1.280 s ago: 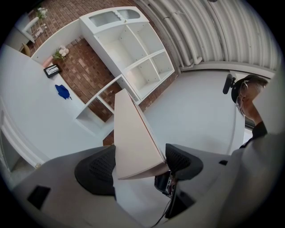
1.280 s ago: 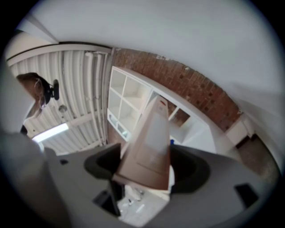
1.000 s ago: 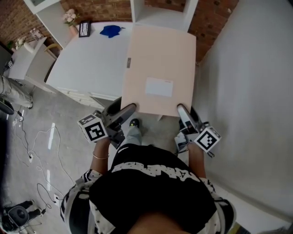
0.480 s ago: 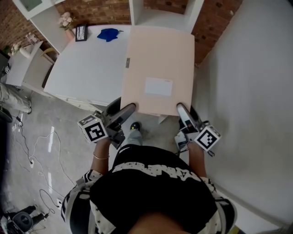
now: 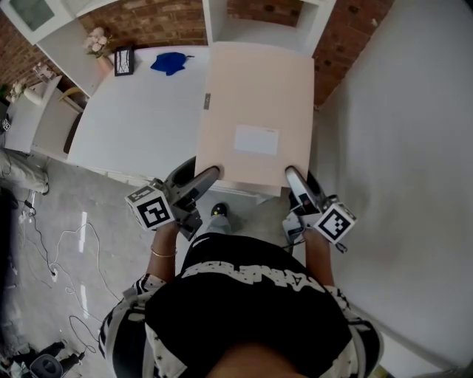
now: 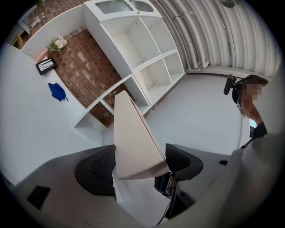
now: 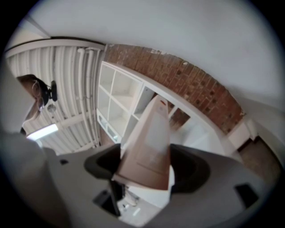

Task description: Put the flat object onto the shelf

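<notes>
A large flat beige box [image 5: 256, 111] with a white label is held level in front of me, above the right end of the white table [image 5: 140, 111]. My left gripper [image 5: 210, 173] is shut on its near left corner and my right gripper [image 5: 292, 175] is shut on its near right corner. In the left gripper view the flat box [image 6: 131, 133] runs away from the jaws toward the white shelf unit [image 6: 147, 62]. In the right gripper view the flat box [image 7: 149, 147] points at the white shelf unit [image 7: 116, 95] by the brick wall.
On the table's far side lie a blue cloth [image 5: 168, 61], a small framed picture [image 5: 123, 60] and a flower pot [image 5: 97, 43]. White shelf openings [image 5: 262, 22] stand just beyond the box. A grey wall [image 5: 399, 148] runs along the right. Cables [image 5: 52, 244] trail on the floor at left.
The table, shelf and brick wall have slid slightly nearer and downward in the head view as I stepped forward. The box and both grippers keep the same hold.
</notes>
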The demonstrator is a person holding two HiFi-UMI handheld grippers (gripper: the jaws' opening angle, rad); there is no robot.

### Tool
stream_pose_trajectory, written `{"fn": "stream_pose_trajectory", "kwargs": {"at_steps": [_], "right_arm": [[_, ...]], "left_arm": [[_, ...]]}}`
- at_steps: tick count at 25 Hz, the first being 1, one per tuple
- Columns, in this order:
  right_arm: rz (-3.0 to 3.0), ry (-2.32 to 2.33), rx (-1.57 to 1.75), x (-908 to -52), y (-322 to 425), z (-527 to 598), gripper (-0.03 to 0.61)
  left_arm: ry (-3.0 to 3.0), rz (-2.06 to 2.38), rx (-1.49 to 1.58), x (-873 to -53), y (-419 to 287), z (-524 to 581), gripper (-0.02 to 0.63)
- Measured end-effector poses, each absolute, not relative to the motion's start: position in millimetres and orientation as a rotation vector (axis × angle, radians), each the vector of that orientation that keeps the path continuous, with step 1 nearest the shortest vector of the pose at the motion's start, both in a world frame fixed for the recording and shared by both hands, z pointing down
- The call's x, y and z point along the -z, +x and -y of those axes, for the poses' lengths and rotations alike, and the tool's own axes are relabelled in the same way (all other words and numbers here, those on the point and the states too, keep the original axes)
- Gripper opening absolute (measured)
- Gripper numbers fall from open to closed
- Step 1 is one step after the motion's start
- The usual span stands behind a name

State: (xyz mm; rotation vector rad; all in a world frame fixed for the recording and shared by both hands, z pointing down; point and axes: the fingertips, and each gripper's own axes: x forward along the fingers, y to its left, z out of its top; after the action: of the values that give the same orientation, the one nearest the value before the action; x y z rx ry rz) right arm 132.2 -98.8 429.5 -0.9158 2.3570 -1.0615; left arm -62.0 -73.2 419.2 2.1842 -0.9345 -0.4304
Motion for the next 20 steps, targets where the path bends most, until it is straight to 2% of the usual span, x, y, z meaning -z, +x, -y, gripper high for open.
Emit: {"fn": "stream_pose_trajectory", "kwargs": {"at_steps": [12,20], "right_arm": [[-2.319,-0.976,1.038,-422.5,130.9,103.8,0.36],[-2.324,-1.014,1.074,-431.6,107.9,150.1,0.36]], "left_arm": [[2.194,0.867,0.407,-415.6,-62.9,87.8,0.362],[2.181,0.84,0.4,-424.9,-85.5,139.8,0.362]]}}
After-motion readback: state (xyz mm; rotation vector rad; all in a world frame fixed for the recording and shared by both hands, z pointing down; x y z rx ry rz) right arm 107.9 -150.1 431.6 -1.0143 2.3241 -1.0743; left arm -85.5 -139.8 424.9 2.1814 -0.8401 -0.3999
